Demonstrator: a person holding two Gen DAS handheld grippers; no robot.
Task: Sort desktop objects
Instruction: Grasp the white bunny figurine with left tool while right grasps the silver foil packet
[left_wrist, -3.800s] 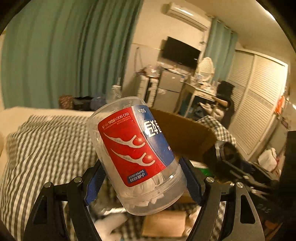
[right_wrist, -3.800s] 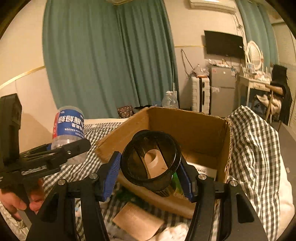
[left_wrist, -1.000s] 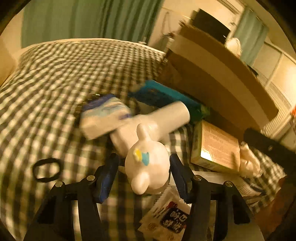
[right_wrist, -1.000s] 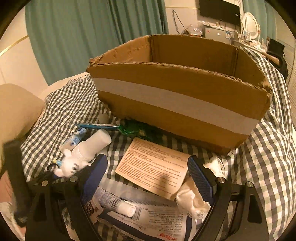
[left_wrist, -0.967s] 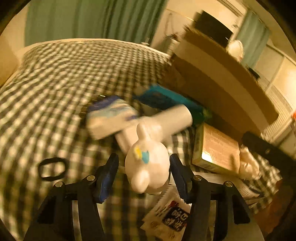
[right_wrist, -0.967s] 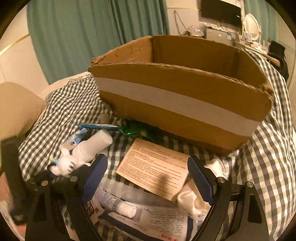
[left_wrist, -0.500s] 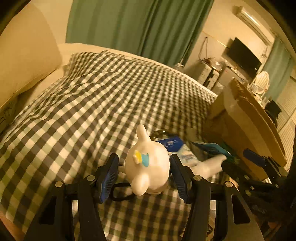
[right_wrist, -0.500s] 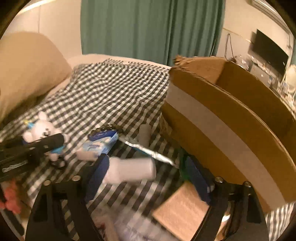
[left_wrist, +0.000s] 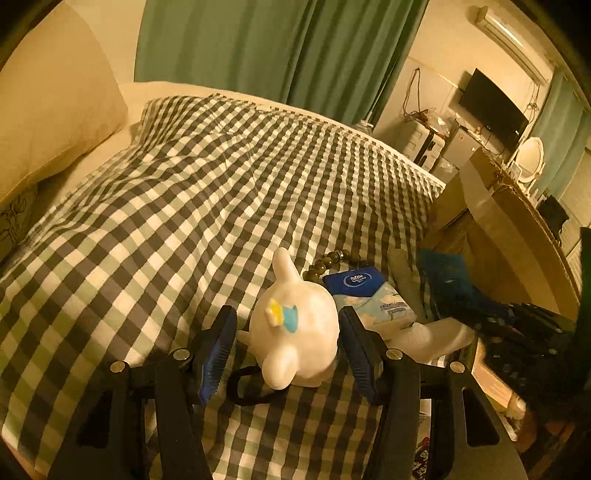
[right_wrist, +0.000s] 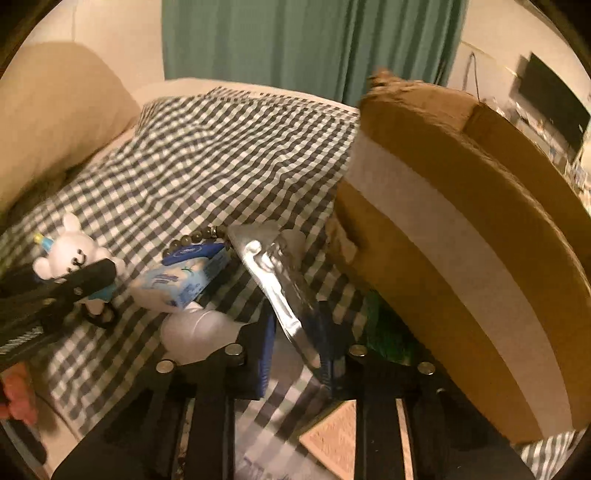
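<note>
Left tool grips bear figurine; right tool closing on foil packet; cardboard box contents hidden.

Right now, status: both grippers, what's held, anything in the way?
Left gripper shut on white bear figurine. Right gripper closing on silver foil packet. Cardboard box close on the right; tissue pack, white bottle beside the packet.

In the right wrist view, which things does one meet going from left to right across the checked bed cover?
White bear figure → tissue pack → silver foil packet → cardboard box.
</note>
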